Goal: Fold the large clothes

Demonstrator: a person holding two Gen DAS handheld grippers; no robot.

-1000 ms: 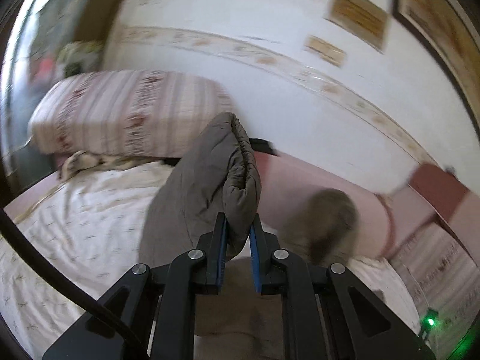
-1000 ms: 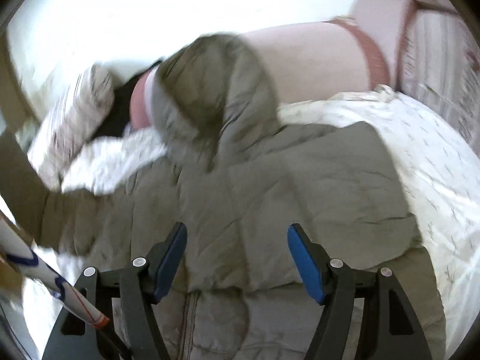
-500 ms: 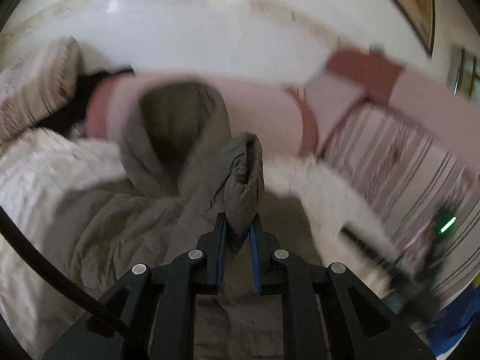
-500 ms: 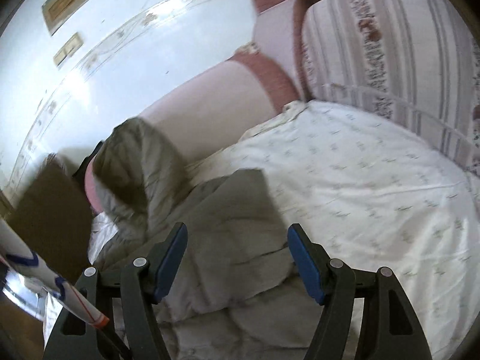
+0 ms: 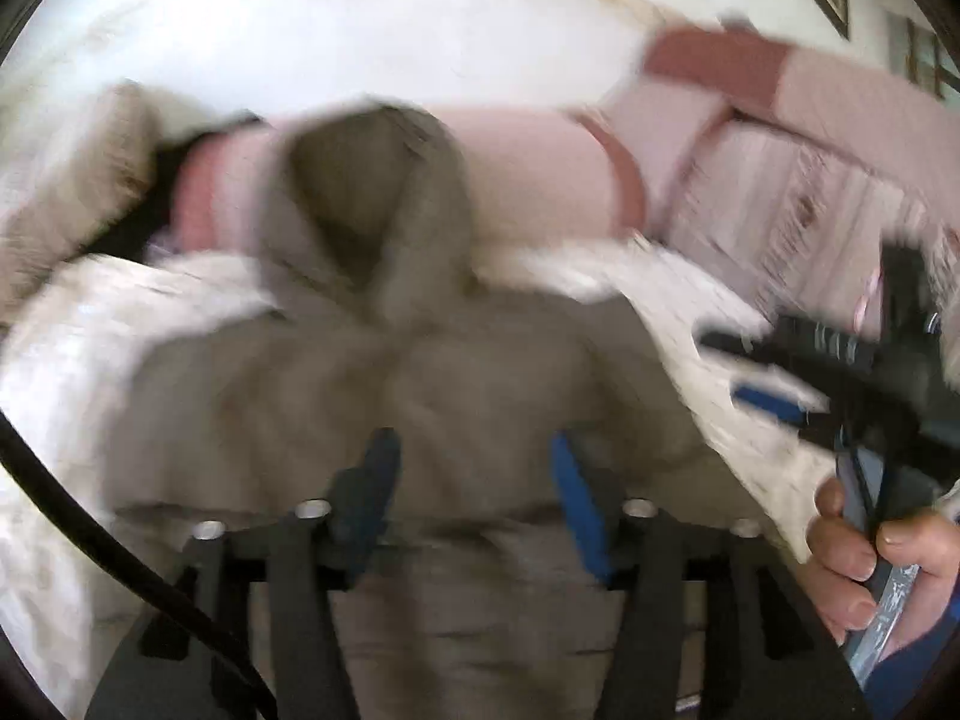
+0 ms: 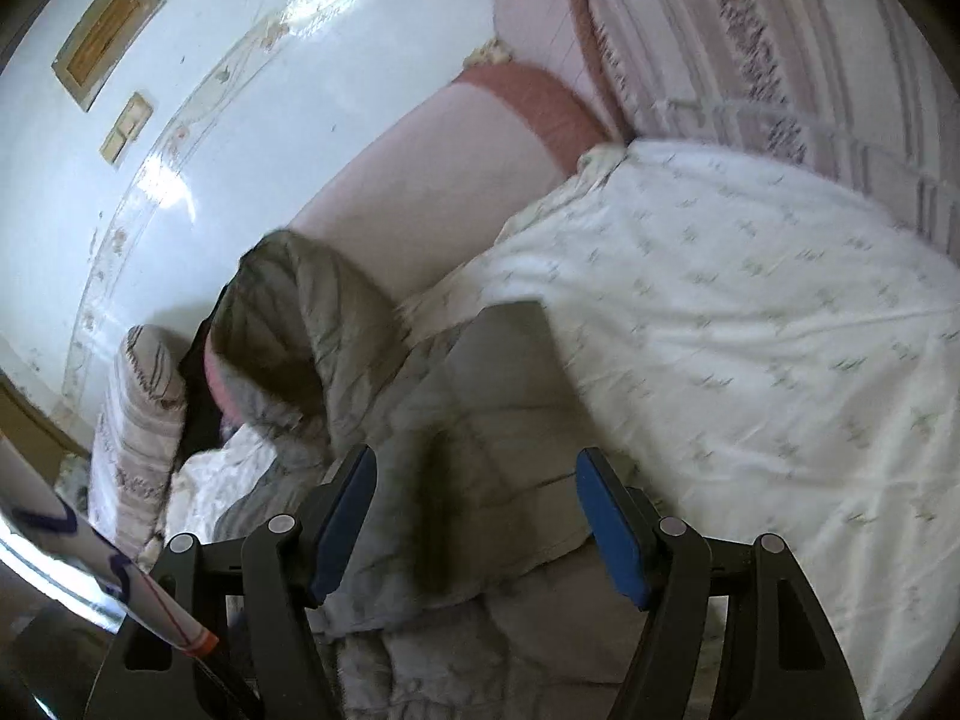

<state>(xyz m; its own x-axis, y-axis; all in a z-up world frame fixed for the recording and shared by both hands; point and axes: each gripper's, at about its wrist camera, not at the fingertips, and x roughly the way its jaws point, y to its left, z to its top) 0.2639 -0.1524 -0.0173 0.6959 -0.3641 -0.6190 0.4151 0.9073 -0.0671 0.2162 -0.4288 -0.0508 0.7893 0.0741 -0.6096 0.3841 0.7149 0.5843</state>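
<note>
Grey jacket (image 6: 456, 420) on white-sheeted bed (image 6: 750, 360) — pale wall (image 6: 240, 90)

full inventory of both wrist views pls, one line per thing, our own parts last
puffer jacket: 1, grey-olive, spread on the bed, hood against the bolster
bedsheet: 1, white with small print, covering the bed
bolster: 1, pink with reddish band, along the wall
striped pillow: 1, cream and brown, at the bed's end, left in the right view
picture frames: 2, tan, on the white wall
left gripper: 1, black, blue fingers opening, jacket below them
right gripper: 1, black, blue fingers, open above jacket
hand: 1, holding the right gripper's handle
</note>
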